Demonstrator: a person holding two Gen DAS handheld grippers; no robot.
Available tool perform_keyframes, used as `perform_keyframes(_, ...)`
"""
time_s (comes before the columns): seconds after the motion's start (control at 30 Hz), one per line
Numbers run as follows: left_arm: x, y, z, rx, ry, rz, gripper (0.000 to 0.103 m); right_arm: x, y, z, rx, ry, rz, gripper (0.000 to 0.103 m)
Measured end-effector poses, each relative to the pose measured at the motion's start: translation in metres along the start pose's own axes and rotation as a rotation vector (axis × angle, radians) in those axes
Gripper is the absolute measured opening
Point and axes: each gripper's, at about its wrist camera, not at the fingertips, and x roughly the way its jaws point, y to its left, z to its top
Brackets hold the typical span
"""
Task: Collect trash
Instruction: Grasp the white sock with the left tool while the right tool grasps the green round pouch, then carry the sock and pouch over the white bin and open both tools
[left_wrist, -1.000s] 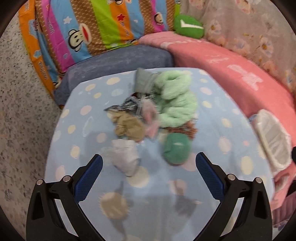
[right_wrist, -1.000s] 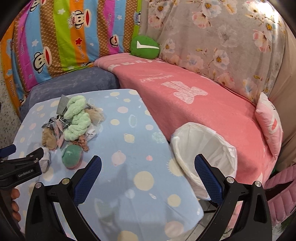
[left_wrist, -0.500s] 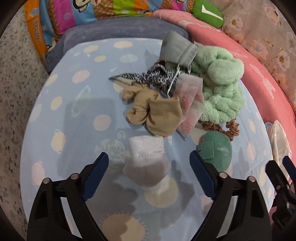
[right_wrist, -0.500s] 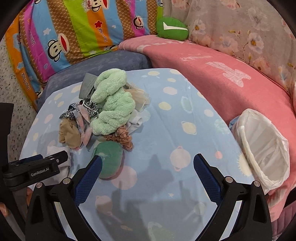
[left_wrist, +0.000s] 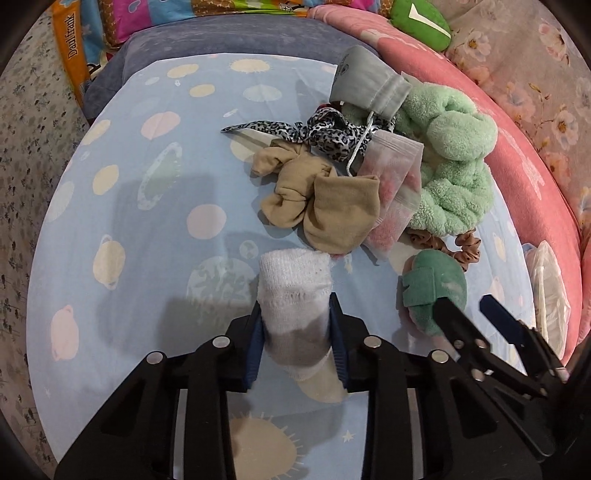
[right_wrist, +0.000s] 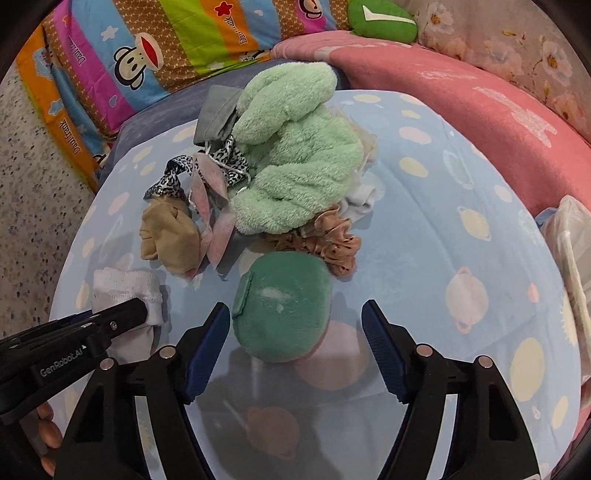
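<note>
White-and-grey sock (left_wrist: 295, 299) lies crumpled on the table, cuff end away, nearest of the pile. Round green plush pad (right_wrist: 282, 304) lies flat just right of it. Behind: tan sock (left_wrist: 332, 210), leopard-print strip (left_wrist: 314, 133), fluffy mint towel (right_wrist: 299, 155), brown scrunchie (right_wrist: 332, 236).

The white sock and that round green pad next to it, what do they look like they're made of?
The white sock looks like knitted cotton or a similar yarn: ribbed, loopy cuff, matte, greyed at the foot. The round green pad looks like short-pile plush or velour over soft padding: fuzzy matte face, stitched strap at its edge, pale smudges. The exact fibre can't be told for either.
</note>
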Motion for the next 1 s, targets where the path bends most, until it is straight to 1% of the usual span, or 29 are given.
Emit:
perform_keyframes(0.1,-0.005,-0.001,-0.001,0.012,-0.012,0.015,0.030,0.010,0.005,0.000,-0.003,0.022,0.013,0.069)
perform_keyframes(0.13,-0.007,-0.002,-0.001,0.019,-0.018,0.021,0.030,0.015,0.006,-0.001,-0.007,0.029,0.015,0.066)
perform_keyframes(0.17,-0.009,-0.003,-0.001,0.024,-0.023,0.026,0.030,0.018,0.007,-0.002,-0.009,0.040,0.015,0.056)
perform_keyframes(0.2,-0.011,-0.004,0.000,0.027,-0.027,0.031,0.030,0.021,0.008,-0.002,-0.006,0.053,0.018,0.054)
perform_keyframes(0.27,-0.016,-0.007,0.000,0.036,-0.037,0.034,0.030,0.017,0.007,-0.003,0.001,0.041,0.033,0.049)
perform_keyframes(0.33,-0.022,-0.012,-0.001,0.052,-0.048,0.043,0.030,0.010,0.006,-0.002,-0.001,0.030,0.056,0.047)
perform_keyframes(0.43,-0.034,-0.023,0.000,0.080,-0.075,0.047,0.030,-0.011,0.000,0.002,0.004,-0.012,0.050,0.047)
perform_keyframes(0.53,-0.048,-0.039,0.002,0.107,-0.102,0.027,0.030,-0.038,-0.010,0.010,0.011,-0.063,0.024,0.047)
perform_keyframes(0.73,-0.076,-0.093,0.008,0.192,-0.165,-0.028,0.031,-0.096,-0.049,0.028,0.048,-0.166,-0.046,0.048)
perform_keyframes(0.9,-0.095,-0.153,0.009,0.281,-0.210,-0.084,0.031,-0.141,-0.094,0.035,0.099,-0.242,-0.111,0.048)
perform_keyframes(1.0,-0.104,-0.193,0.008,0.339,-0.234,-0.123,0.031,-0.164,-0.124,0.035,0.132,-0.271,-0.162,0.048)
